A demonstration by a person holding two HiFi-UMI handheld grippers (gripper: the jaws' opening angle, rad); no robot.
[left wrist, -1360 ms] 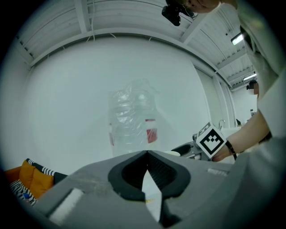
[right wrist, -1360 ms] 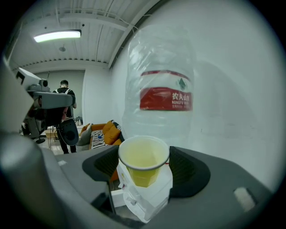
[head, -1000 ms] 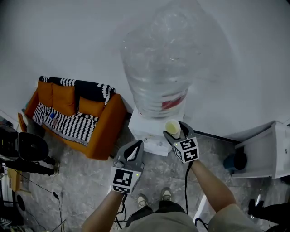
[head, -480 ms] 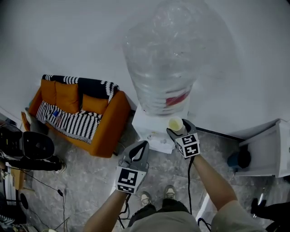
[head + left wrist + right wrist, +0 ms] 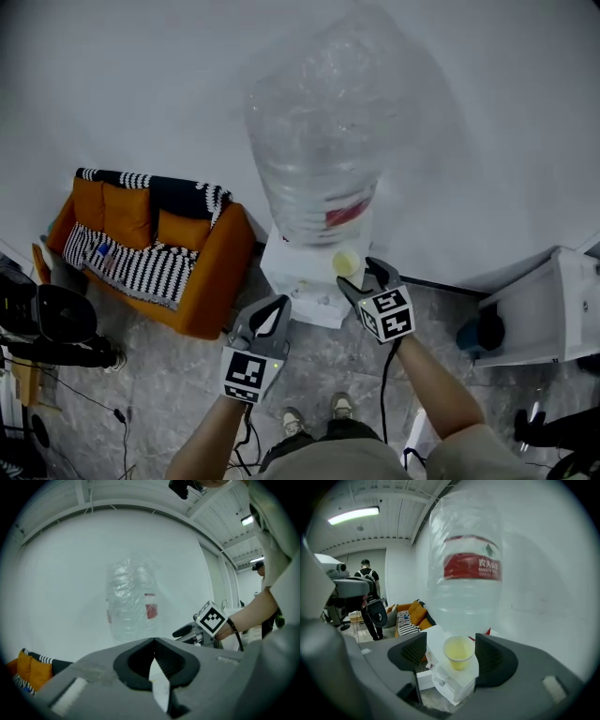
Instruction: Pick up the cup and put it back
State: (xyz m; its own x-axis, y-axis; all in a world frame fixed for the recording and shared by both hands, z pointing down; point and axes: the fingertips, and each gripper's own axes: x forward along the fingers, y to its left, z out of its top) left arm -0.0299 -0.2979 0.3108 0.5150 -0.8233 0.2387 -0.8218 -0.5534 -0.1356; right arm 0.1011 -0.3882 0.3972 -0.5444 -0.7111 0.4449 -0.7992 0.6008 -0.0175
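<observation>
A small yellow cup [image 5: 346, 262] [image 5: 458, 651] stands upright on the white dispenser top [image 5: 298, 277] [image 5: 438, 641], right under the big upturned water bottle [image 5: 319, 150] [image 5: 464, 573]. My right gripper [image 5: 362, 275] [image 5: 451, 652] is at the cup with its jaws wide. They have just been closing a little. The cup sits between the tips with a gap on each side, and neither pad presses on it. My left gripper [image 5: 273, 307] [image 5: 153, 641] hangs lower left of the dispenser, jaws together and holding nothing.
An orange sofa [image 5: 159, 244] with striped cushions stands left of the dispenser. A white cabinet [image 5: 553, 309] is at the right and a black chair [image 5: 47, 314] at the far left. A person [image 5: 368, 602] stands in the room behind.
My right gripper has shifted slightly at the cup, which stays on the dispenser top. The left gripper has hardly moved.
</observation>
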